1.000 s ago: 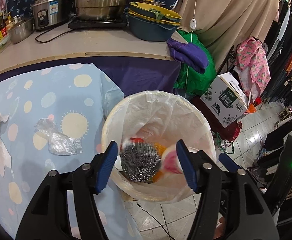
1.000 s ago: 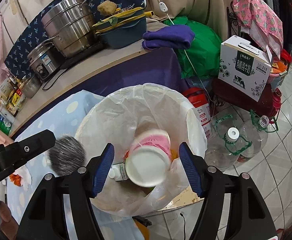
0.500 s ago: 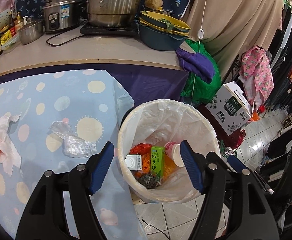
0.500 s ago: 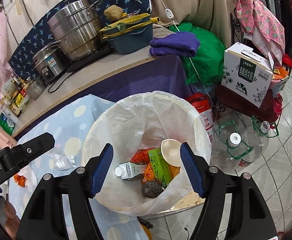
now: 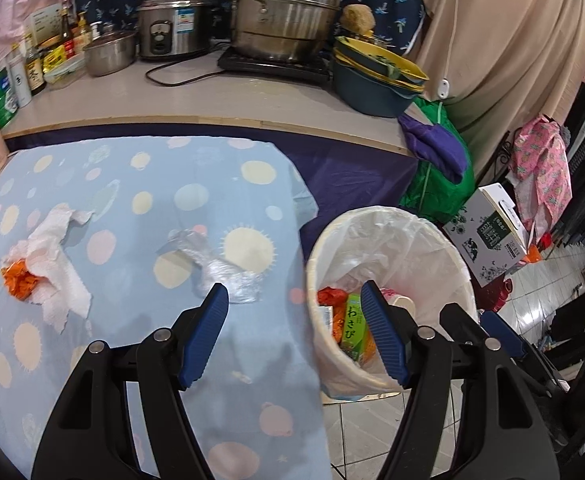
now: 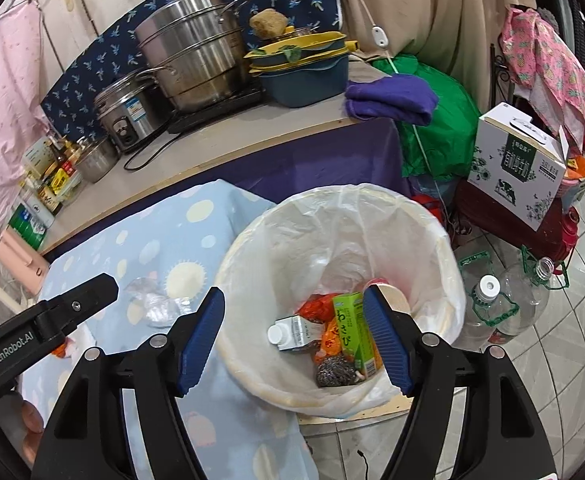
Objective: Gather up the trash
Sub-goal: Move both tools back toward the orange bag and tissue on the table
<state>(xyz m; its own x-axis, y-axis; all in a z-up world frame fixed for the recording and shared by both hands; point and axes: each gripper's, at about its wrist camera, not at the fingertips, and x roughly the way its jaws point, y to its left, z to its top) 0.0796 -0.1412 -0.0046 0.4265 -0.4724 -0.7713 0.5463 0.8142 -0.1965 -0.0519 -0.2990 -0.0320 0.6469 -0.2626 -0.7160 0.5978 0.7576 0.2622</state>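
Note:
A white bin [image 5: 388, 236] [image 6: 444, 248] lined with a plastic bag stands beside the table. In it lie a green carton [image 6: 354, 332], a small milk carton [image 6: 292, 334], a steel scourer [image 6: 332, 372], an orange wrapper [image 6: 318, 306] and a paper cup [image 6: 392, 296]. On the blue spotted cloth [image 5: 132, 184] lie a crumpled clear plastic bag [image 5: 224, 272], a white tissue [image 5: 56, 256] and an orange wrapper [image 5: 18, 282]. My left gripper [image 5: 294, 336] is open and empty over the table edge. My right gripper [image 6: 294, 336] is open and empty above the bin.
A counter [image 5: 196, 96] behind holds steel pots [image 5: 288, 8], a rice cooker [image 5: 172, 20], bowls and bottles. A purple cloth [image 6: 392, 96], a green bag [image 6: 436, 136], a milk box [image 6: 520, 164] and plastic bottles [image 6: 488, 308] stand on the floor side, right of the bin.
The scourer and the paper cup dropped from the open grippers into the bin. Both grippers then drew back; the left one swung left over the table.

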